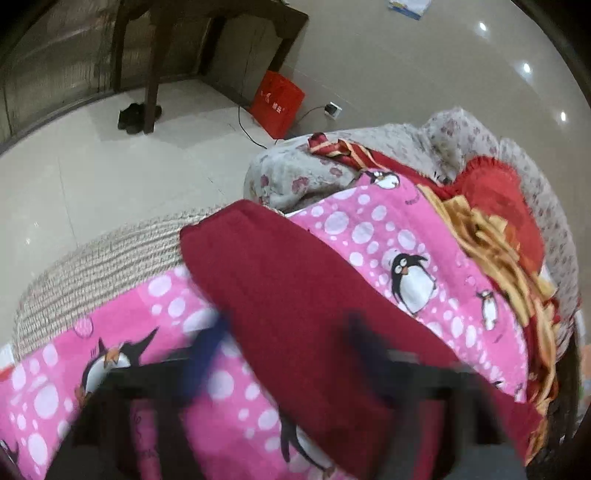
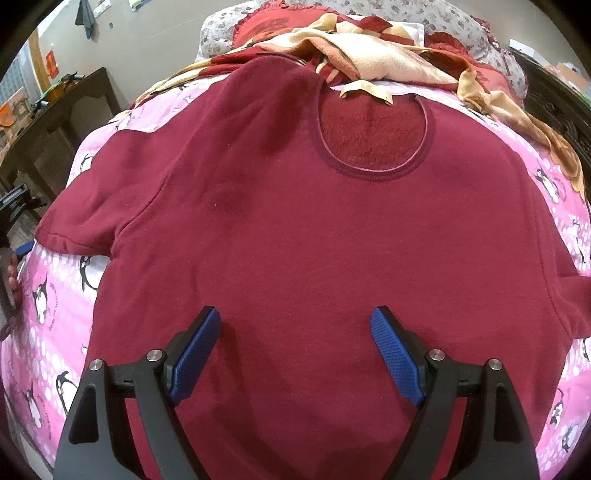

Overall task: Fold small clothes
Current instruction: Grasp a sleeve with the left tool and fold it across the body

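A dark red short-sleeved top (image 2: 295, 221) lies flat, neck hole up, on a pink penguin-print sheet (image 2: 48, 295). My right gripper (image 2: 295, 321) hovers over the lower middle of the top, open, with its blue pads (image 2: 195, 354) wide apart and nothing between them. In the left wrist view one sleeve of the top (image 1: 295, 295) runs across the sheet (image 1: 388, 236). My left gripper (image 1: 286, 332) is smeared by motion blur. Its fingers (image 1: 207, 350) show on either side of the sleeve. Whether they press the cloth I cannot tell.
A red-and-cream blanket (image 2: 369, 55) is bunched at the bed's head against floral pillows (image 2: 424, 14). Beside the bed there is tiled floor (image 1: 92, 177) with a red bag (image 1: 279, 99), a power strip (image 1: 332, 109), shoes (image 1: 135, 116) and a dark wooden table (image 1: 162, 44).
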Tool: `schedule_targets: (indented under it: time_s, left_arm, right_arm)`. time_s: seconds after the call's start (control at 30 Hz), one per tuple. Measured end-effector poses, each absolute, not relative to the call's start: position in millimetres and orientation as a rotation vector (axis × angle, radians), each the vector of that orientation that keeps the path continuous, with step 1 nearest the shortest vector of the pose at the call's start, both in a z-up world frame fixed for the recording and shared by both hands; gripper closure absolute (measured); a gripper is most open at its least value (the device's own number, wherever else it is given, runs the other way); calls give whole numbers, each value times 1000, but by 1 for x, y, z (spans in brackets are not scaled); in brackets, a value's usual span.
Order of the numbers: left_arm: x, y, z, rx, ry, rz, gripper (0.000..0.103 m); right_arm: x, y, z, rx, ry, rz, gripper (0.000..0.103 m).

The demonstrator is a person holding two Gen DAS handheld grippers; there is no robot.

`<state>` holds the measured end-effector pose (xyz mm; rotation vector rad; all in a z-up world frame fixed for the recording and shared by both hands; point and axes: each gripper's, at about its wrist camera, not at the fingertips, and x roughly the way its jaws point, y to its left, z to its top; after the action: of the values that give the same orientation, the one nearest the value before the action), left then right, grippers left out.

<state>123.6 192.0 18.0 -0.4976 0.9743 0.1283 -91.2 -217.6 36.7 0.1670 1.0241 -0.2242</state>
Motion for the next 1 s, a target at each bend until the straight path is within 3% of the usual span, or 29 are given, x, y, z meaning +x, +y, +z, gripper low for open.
schedule_targets:
  time_s: [0.1, 0.47, 0.73, 0.87, 0.93, 1.0]
  left_arm:
    - [123, 188, 27, -513, 959, 71, 93]
    - [47, 28, 121, -276, 771, -386, 93]
    - [1, -97, 70, -148, 928, -629, 92]
    - [-13, -124, 28, -42, 1059, -668, 68]
    - [-17, -116, 31, -49, 1078, -694, 60]
    - [-27, -99, 50, -59, 1029, -716, 42]
  right_arm:
    - [-92, -220, 37, 175, 1021, -218, 19]
    - [-108, -249, 54, 276, 951, -263, 19]
    - [-126, -282, 65, 334, 916, -326, 18]
    - [-131, -294, 71, 353, 903, -339, 18]
    - [-132, -297, 75, 363, 890, -325, 18]
    - [-130, -298, 79, 358, 869, -315, 19]
